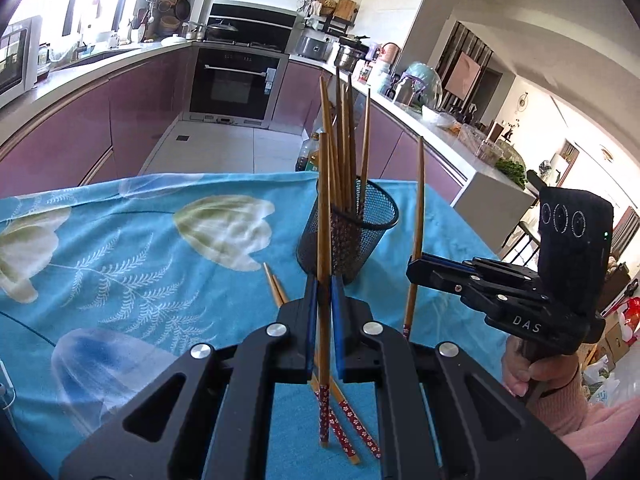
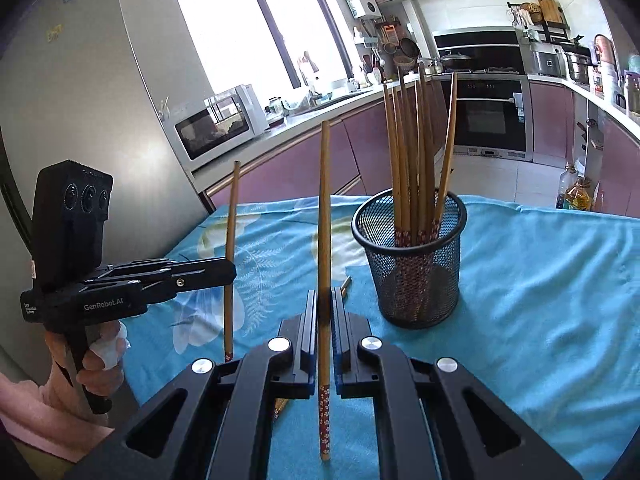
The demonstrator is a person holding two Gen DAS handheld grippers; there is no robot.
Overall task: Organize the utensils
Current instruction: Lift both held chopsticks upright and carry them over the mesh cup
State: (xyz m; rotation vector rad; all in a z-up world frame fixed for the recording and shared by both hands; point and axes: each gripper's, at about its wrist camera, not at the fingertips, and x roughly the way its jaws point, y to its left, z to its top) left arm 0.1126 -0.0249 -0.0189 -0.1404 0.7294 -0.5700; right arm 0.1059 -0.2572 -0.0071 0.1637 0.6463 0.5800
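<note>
Both jaws are clamped down narrow, one chopstick each. My left gripper (image 1: 323,292) pinches the left chopstick (image 1: 323,220) about mid-shaft, stick near upright, plain tip up, red flowered handle hanging below the pads. My right gripper (image 2: 325,304) does the same with the right chopstick (image 2: 325,216), also upright, patterned end down. Each stick is clear of the cloth; I see the lower ends hanging free.

Just ahead of both grippers stands the black mesh cup (image 2: 416,280) on the blue floral tablecloth (image 2: 540,280), already packed with a bundle of chopsticks (image 2: 412,152), tips up, patterned ends down in the cup. Still loose on the cloth are two more chopsticks (image 1: 352,428) lying under my left gripper, their tips poking out near the cup's base.

My read of the step: pick is done on both sides, I'm in the carry to the cup, insert not yet done. Roughly past halfway, judging by the cup's load against the loose pair.

Next move needs each stick brought over the rim, handle end lowered inside past the standing bundle, then release. The gap at the near rim looks the easiest entry. Risks: clipping the upright sticks, tipping the light cup, or the two grippers crowding each other, so probably one at a time.

Kitchen counters and oven (image 1: 234,80) sit well behind, irrelevant.
</note>
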